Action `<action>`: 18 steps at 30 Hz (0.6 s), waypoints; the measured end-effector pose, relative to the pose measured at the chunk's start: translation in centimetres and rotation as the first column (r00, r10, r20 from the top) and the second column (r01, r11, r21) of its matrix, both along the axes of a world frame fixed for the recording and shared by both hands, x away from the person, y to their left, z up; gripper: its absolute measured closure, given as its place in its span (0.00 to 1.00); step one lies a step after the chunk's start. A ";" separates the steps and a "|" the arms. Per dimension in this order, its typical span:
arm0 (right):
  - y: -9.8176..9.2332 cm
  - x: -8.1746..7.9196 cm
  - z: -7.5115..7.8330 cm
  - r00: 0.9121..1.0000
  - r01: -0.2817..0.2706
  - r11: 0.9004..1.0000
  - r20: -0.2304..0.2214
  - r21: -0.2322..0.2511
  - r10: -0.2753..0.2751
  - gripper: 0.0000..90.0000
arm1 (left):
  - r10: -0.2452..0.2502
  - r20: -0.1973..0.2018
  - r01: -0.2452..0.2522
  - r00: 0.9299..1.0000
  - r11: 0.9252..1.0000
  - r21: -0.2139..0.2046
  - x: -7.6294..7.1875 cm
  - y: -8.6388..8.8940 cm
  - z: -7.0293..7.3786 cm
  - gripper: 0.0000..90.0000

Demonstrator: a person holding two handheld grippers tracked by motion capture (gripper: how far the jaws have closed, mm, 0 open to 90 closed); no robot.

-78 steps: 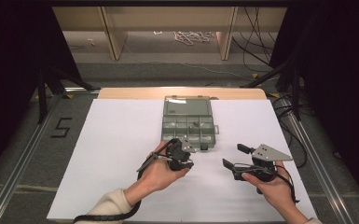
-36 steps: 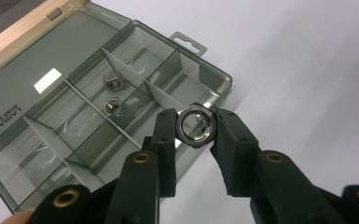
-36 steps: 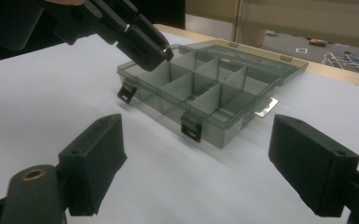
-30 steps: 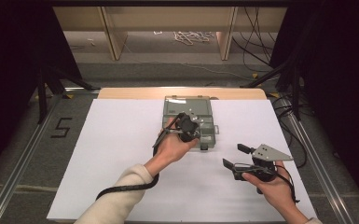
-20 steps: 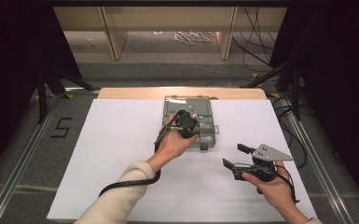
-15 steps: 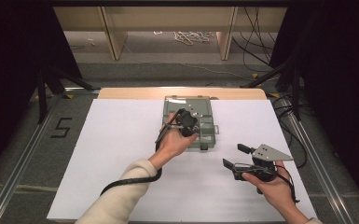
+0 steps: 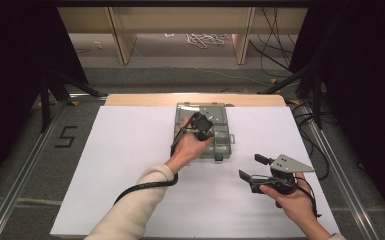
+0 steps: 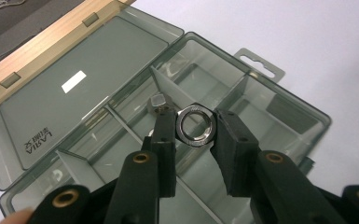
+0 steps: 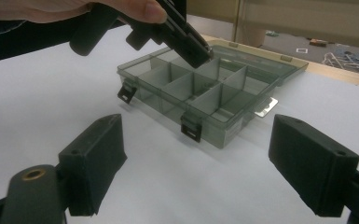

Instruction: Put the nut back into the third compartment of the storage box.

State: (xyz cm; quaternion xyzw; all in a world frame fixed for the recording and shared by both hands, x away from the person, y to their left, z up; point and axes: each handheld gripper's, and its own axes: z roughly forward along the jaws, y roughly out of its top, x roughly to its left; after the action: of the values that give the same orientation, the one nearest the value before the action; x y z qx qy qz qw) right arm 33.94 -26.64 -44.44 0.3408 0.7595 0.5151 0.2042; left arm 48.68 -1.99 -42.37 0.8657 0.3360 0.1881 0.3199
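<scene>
A smoky grey compartment box (image 7: 222,141) lies open on the white sheet, its lid (image 8: 74,86) folded back toward the wooden edge. My left gripper (image 7: 200,125) hovers over the box's middle compartments, tilted down. In the left gripper view its jaws (image 8: 196,136) are shut on a shiny steel hex nut (image 8: 196,125), held edge to edge. Another small nut (image 8: 157,101) lies in a compartment just beyond. The right gripper (image 7: 250,167) rests low at the right front, open with nothing between its pads (image 9: 98,158). From the right gripper view, the left gripper (image 9: 199,49) hangs above the box (image 9: 224,126).
Dividers split the box into several compartments. Two latches (image 9: 191,128) hang from its front wall and a hang tab (image 8: 260,65) sticks out at one side. The white sheet (image 7: 125,165) covers the table. Cables (image 7: 205,39) lie on the floor beyond.
My left gripper went from the sheet in front of the box to above its compartments, then edged a little farther in and lower. The right gripper stayed where it was.
</scene>
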 end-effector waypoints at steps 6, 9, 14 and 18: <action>0.2 0.1 -0.2 1.000 -0.008 0.999 0.013 0.031 0.008 0.21 | 0.000 0.000 0.000 1.000 1.000 0.015 0.7 -0.2 -0.5 0.78; 0.2 0.1 -0.2 1.000 -0.008 0.999 0.013 0.032 0.007 0.21 | 0.009 -0.001 -0.009 1.000 1.000 0.022 1.0 -0.2 -0.8 0.78; 0.2 0.1 -0.2 1.000 -0.007 1.000 0.012 0.031 0.007 0.21 | 0.011 -0.006 -0.011 1.000 1.000 0.025 1.5 -0.2 -1.0 0.78; 0.1 0.1 -0.1 1.000 -0.002 1.000 0.012 0.016 0.001 0.21 | 0.026 -0.004 -0.026 1.000 0.999 0.020 1.8 -0.4 -1.2 0.78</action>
State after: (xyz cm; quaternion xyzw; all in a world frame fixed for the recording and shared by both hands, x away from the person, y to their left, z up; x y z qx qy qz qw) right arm 34.01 -26.58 -44.53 0.3389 0.7544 0.5234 0.2055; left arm 50.44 -2.39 -43.58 0.8648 0.3459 0.1937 0.3080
